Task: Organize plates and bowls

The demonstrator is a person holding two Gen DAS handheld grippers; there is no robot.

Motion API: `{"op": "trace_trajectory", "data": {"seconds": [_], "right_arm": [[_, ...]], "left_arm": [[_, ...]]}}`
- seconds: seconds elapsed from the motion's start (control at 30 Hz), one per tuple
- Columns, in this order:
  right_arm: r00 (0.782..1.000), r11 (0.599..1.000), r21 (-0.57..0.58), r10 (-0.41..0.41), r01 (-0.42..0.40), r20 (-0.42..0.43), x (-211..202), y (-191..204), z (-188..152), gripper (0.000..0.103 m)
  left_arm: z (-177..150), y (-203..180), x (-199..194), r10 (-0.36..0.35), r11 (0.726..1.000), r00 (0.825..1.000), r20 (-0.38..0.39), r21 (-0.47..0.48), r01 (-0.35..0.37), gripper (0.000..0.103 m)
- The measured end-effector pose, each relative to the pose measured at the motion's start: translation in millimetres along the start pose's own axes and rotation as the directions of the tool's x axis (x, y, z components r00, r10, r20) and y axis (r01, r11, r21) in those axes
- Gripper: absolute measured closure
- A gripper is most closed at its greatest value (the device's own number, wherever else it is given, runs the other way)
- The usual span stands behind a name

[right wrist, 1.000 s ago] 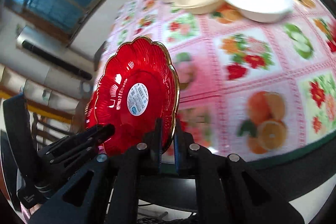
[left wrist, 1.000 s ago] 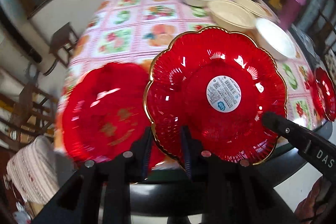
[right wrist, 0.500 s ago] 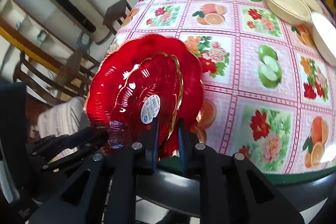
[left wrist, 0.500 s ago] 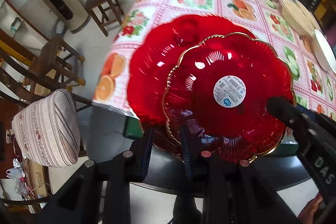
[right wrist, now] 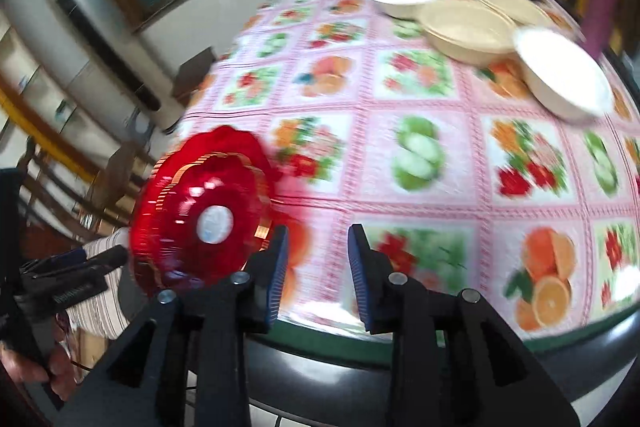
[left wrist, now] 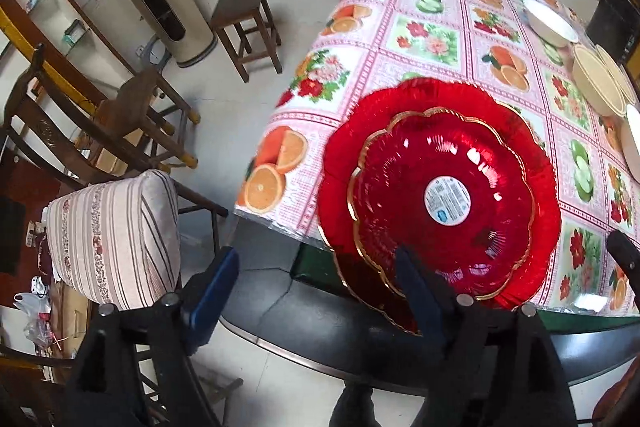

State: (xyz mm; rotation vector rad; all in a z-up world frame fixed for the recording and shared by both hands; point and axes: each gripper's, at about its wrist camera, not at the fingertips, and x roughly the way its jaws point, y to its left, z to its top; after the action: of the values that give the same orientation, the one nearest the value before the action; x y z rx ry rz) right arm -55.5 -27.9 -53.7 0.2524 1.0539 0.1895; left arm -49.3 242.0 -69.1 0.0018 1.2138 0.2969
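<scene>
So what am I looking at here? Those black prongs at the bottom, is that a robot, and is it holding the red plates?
No robot: a person holds a two-finger grabber in each hand, each with a wide-angle camera looking along its fingers. One picture comes from the left gripper, the other, blurred, from the right gripper. Both have their jaws opening and neither is pressing on anything. On the flowered tablecloth, a gold-rimmed red plate sits inside a larger red plate at the table's near edge, and part of them hangs over it. At the far end are white and cream bowls. A striped cushion lies on a chair beside the table.
</scene>
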Motion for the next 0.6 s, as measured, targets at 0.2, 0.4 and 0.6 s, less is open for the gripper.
{"op": "trace_trajectory", "data": {"seconds": [0.2,0.4,0.6], "right_arm": [[0.999,0.990,0.132,-0.047,0.049,-0.019,-3.2,-50.0,-10.5,0.071],[0.997,0.979,0.189,-0.074,0.076,-0.018,-11.4,-80.1,-14.6,0.069],[0.993,0.951,0.285,-0.117,0.120,-0.027,-16.6,-130.0,-15.0,0.068]], "left_arm": [[5.3,-38.7,-6.6,-0.046,0.996,0.999,0.011,0.081,0.045,0.020],[11.7,-95.2,-12.6,-0.104,0.975,0.995,0.006,0.197,0.100,0.020],[15.4,-158.0,-12.4,-0.142,0.939,0.990,-0.014,0.315,0.139,0.020]]}}
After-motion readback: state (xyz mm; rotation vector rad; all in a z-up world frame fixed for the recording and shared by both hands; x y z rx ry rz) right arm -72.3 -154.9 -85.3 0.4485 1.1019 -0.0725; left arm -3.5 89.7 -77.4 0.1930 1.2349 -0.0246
